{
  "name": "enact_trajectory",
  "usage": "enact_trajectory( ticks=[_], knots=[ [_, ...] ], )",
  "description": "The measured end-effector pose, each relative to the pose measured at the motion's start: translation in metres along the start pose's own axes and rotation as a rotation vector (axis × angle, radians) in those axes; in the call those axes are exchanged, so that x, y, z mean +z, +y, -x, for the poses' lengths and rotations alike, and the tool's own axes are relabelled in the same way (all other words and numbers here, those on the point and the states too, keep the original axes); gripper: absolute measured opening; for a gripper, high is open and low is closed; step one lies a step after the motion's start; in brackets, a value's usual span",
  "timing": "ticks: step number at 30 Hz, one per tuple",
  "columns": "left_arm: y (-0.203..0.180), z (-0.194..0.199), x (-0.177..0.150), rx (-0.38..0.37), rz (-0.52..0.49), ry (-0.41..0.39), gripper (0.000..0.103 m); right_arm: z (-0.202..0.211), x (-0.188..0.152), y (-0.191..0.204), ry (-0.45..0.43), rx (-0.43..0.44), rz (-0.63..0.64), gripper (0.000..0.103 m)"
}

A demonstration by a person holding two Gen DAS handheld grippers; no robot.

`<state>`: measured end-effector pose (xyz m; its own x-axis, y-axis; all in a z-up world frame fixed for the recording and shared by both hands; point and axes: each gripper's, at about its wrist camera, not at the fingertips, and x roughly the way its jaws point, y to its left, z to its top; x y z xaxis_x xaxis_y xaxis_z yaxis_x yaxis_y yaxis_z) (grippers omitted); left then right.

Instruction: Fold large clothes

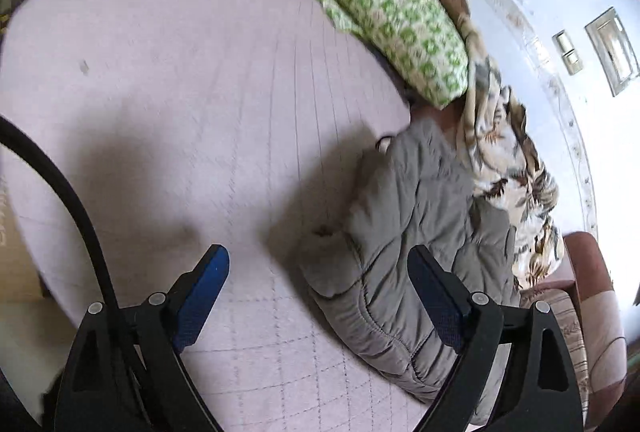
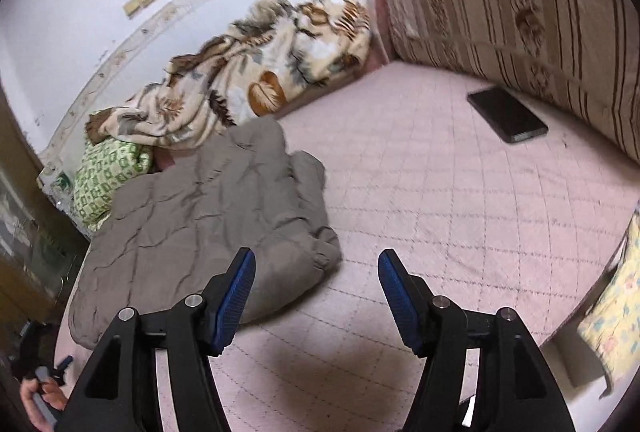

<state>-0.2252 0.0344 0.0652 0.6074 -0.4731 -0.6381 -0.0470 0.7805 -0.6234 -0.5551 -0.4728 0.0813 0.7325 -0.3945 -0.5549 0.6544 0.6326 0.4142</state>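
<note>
A grey quilted jacket [image 1: 408, 228] lies bunched and folded over on the pink quilted bed cover [image 1: 180, 104]. My left gripper [image 1: 318, 260] is open and empty, hovering above the cover with its right finger over the jacket's near edge. In the right wrist view the jacket [image 2: 200, 216] lies flat-ish at the left on the pink cover [image 2: 440, 200]. My right gripper [image 2: 316, 264] is open and empty just above the jacket's near right corner.
A leaf-print blanket [image 2: 260, 80] and a green patterned pillow [image 2: 104, 180] lie behind the jacket by the wall. A black phone [image 2: 506, 114] lies on the cover beside a striped cushion [image 2: 520, 12]. A yellow floral fabric [image 2: 612, 312] is at the right edge.
</note>
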Motion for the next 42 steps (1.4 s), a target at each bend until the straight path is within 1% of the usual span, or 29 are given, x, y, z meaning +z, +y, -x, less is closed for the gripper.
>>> enact_trajectory(
  ticks=[1,4,7,10,11,14,16,17,20,22,24,25,27,29,31,33,34,35,36,37,38,40,41,42],
  knots=[
    [-0.002,0.005,0.002,0.005,-0.015,-0.014,0.091,0.002,0.000,0.004,-0.009,0.008,0.010,0.068],
    [-0.020,0.023,0.001,0.014,-0.110,-0.072,0.091,0.009,-0.003,0.025,-0.042,0.038,0.073,0.068],
    [-0.045,0.029,-0.010,-0.002,-0.225,-0.086,0.091,0.009,-0.006,0.042,-0.046,0.059,0.116,0.068],
    [-0.074,0.028,-0.026,-0.011,-0.351,-0.091,0.091,0.002,-0.008,0.059,-0.016,0.074,0.149,0.068],
    [-0.089,0.026,-0.035,-0.021,-0.410,-0.087,0.091,-0.001,-0.007,0.066,-0.013,0.081,0.163,0.068],
    [-0.124,0.021,-0.057,-0.054,-0.539,-0.067,0.091,-0.012,-0.005,0.085,-0.017,0.094,0.221,0.068],
    [-0.143,0.017,-0.072,-0.059,-0.610,-0.063,0.091,-0.023,-0.009,0.095,-0.006,0.087,0.264,0.068],
    [-0.157,0.011,-0.082,-0.058,-0.669,-0.054,0.091,-0.033,-0.011,0.098,0.013,0.085,0.277,0.068],
    [-0.187,-0.008,-0.105,-0.049,-0.784,-0.039,0.091,-0.060,-0.013,0.096,0.064,0.086,0.220,0.068],
    [-0.199,-0.024,-0.117,-0.035,-0.840,-0.038,0.091,-0.073,-0.012,0.094,0.079,0.062,0.211,0.068],
    [-0.204,-0.042,-0.127,-0.013,-0.872,-0.022,0.091,-0.083,-0.013,0.092,0.090,0.031,0.226,0.068],
    [-0.204,-0.056,-0.131,0.011,-0.877,0.000,0.091,-0.087,-0.014,0.092,0.096,0.026,0.230,0.068],
    [-0.195,-0.077,-0.132,0.026,-0.848,0.045,0.094,-0.095,-0.017,0.096,0.099,0.006,0.256,0.068],
    [-0.190,-0.088,-0.135,0.034,-0.851,0.052,0.098,-0.101,-0.024,0.098,0.113,-0.010,0.275,0.069],
    [-0.190,-0.090,-0.141,0.040,-0.883,0.018,0.099,-0.107,-0.027,0.098,0.125,-0.025,0.279,0.069],
    [-0.188,-0.088,-0.143,0.030,-0.882,-0.019,0.099,-0.104,-0.027,0.102,0.095,-0.042,0.287,0.069],
    [-0.187,-0.083,-0.143,0.023,-0.877,-0.048,0.099,-0.097,-0.028,0.106,0.060,-0.043,0.287,0.069],
    [-0.187,-0.079,-0.143,0.016,-0.876,-0.072,0.099,-0.087,-0.027,0.111,0.002,-0.015,0.286,0.069],
    [-0.189,-0.072,-0.144,0.013,-0.885,-0.112,0.099,-0.081,-0.025,0.116,-0.032,0.010,0.292,0.069],
    [-0.191,-0.066,-0.146,0.017,-0.906,-0.162,0.099,-0.074,-0.025,0.128,-0.085,0.031,0.327,0.069],
    [-0.193,-0.062,-0.148,0.020,-0.919,-0.185,0.098,-0.072,-0.026,0.137,-0.109,0.037,0.354,0.069],
    [-0.197,-0.058,-0.149,0.025,-0.939,-0.222,0.098,-0.078,-0.026,0.156,-0.105,0.067,0.398,0.069],
    [-0.197,-0.059,-0.149,0.027,-0.943,-0.226,0.098,-0.084,-0.026,0.166,-0.093,0.078,0.414,0.069],
    [-0.196,-0.061,-0.148,0.024,-0.941,-0.212,0.098,-0.090,-0.025,0.174,-0.090,0.071,0.428,0.069]
  ],
)
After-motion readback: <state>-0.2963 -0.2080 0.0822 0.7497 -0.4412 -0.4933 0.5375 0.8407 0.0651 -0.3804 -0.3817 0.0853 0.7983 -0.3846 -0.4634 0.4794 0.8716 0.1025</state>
